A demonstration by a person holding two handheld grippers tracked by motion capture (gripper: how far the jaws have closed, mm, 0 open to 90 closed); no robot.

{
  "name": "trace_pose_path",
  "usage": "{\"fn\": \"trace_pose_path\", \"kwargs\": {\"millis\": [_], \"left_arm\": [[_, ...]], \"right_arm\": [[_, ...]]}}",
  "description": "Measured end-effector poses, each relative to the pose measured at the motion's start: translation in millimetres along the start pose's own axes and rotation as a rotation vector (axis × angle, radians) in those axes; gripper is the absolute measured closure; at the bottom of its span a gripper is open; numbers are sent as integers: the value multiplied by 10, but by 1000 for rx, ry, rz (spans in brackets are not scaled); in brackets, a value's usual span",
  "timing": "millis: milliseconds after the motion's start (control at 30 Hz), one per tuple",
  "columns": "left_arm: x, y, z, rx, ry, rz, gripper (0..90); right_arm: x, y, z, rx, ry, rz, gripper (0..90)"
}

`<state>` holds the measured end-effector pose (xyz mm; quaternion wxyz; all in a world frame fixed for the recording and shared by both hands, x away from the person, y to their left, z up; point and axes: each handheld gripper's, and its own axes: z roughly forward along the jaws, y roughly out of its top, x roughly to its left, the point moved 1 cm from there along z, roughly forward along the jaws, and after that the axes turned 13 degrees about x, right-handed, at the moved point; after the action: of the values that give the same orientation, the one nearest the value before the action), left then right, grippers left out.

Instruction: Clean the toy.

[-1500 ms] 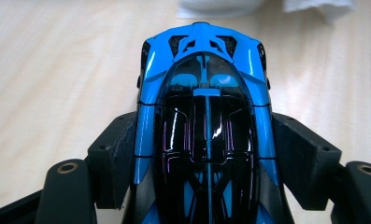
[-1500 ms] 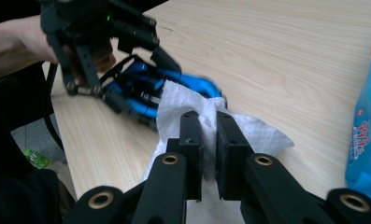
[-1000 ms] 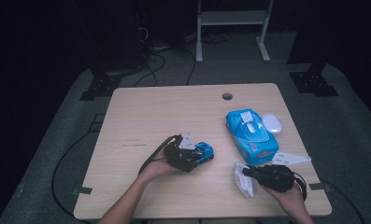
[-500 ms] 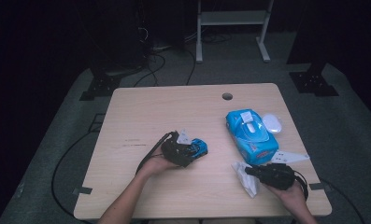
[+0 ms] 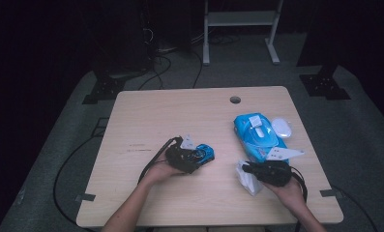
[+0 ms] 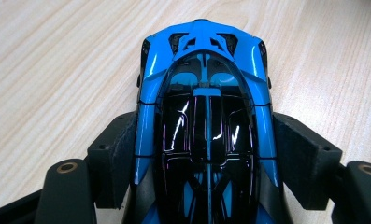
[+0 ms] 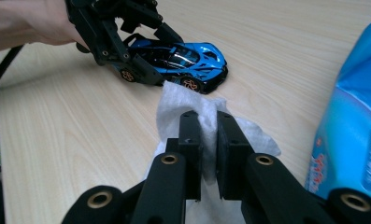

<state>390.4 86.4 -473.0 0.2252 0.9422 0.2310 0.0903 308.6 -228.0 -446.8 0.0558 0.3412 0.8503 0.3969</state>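
Toy car (image 6: 204,116) clamped btwn left gripper (image 5: 195,156) pads; right gripper (image 7: 208,122), nearby, pinches wipe (image 7: 185,100).

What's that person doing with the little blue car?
A person is working at a wooden table with a gripper in each hand. The left gripper clamps the blue toy car by its sides, holding it on the table. The right gripper pinches a white wipe, with its jaws just starting to ease apart, and points it toward the car. A blue pack of wipes lies nearby. It looks like the car may get wiped.
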Motion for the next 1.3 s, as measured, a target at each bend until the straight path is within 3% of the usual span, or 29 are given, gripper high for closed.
{"fn": "trace_pose_path", "kwargs": {"millis": [100, 300, 400, 900, 1300], "left_arm": [[6, -11, -5, 3, 0, 8, 269], [34, -30, -86, -23, 6, 4, 199], [37, -40, -128, -32, 4, 4, 193], [21, -128, -313, -86, 6, 11, 184], [24, -290, -444, -113, 13, -11, 183]], "right_arm": [[-67, 5, 77, 28, 8, 31, 713], [-108, -10, -8, -1, 47, 55, 566], [-121, -22, -43, -11, 43, 66, 514], [-167, -85, -162, -30, 41, 79, 501], [-183, -115, -207, -37, 29, 82, 489]]}}
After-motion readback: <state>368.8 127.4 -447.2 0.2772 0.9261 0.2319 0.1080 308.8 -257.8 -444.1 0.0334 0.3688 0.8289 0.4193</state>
